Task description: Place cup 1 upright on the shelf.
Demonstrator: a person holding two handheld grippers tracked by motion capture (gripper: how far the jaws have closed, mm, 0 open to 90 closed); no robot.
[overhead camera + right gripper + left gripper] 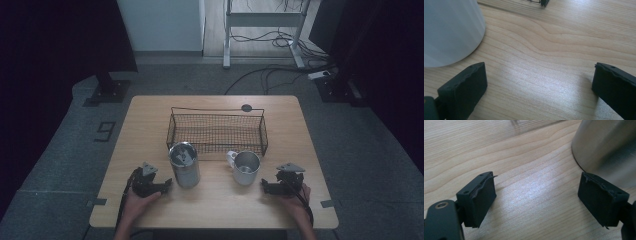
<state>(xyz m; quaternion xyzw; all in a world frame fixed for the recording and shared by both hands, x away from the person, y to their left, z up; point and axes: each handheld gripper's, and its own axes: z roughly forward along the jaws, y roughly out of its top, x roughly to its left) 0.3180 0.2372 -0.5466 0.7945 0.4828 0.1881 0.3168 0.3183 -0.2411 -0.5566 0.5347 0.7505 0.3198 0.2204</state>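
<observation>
High view: my left gripper (167,186) and right gripper (264,186) both gape wide, empty; careless approach could topple the steel tumbler (184,164) or mug (244,167).

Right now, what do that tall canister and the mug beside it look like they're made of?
The canister looks like brushed steel: grey, with a soft sheen. The mug seems white-glazed ceramic or enamel, smooth and pale; the look leaves that open.

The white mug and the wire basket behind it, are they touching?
Apart. In the high view the white mug stands just in front of the wire basket, with a strip of bare table between them.
</observation>
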